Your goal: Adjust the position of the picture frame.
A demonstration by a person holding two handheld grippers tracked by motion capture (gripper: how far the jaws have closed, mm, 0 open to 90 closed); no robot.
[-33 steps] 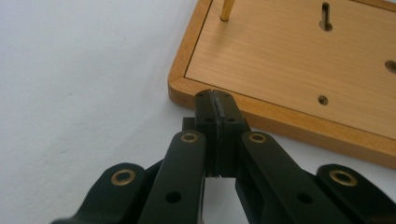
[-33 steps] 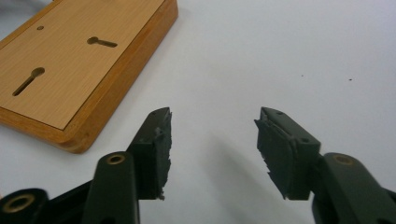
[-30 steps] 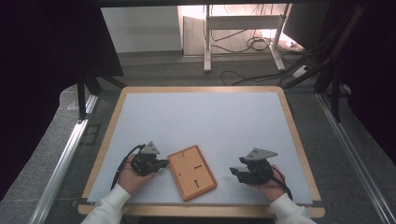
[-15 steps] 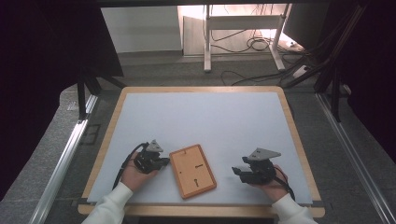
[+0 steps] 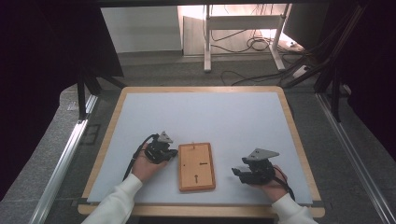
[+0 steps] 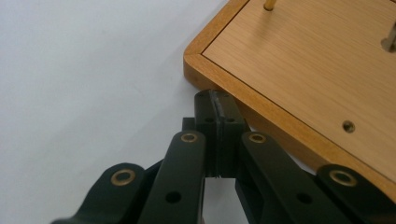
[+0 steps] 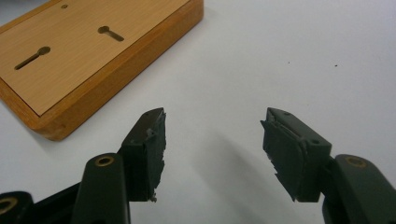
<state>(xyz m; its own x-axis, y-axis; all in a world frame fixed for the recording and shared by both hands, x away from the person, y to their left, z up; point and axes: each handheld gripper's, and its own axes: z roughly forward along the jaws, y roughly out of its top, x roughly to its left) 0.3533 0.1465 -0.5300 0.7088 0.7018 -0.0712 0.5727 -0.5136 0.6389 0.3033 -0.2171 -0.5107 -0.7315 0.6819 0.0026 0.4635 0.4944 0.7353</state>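
White tabletop [image 5: 210, 116] carries everything; left gripper [image 5: 172, 153] has its fingers [image 6: 219, 121] pressed together, holding nothing, tips touching the near edge of the wooden board [image 5: 196, 166]; beyond it the right gripper [image 5: 236, 171] holds its fingers [image 7: 149, 140] apart and empty, the board just beside them.

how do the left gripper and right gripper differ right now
The left gripper has its jaws shut, tips right against the wooden board's edge. The right gripper has its jaws open with nothing between them, and stands apart from the board. Both are black, hand-held and low over the white table, flanking the board.
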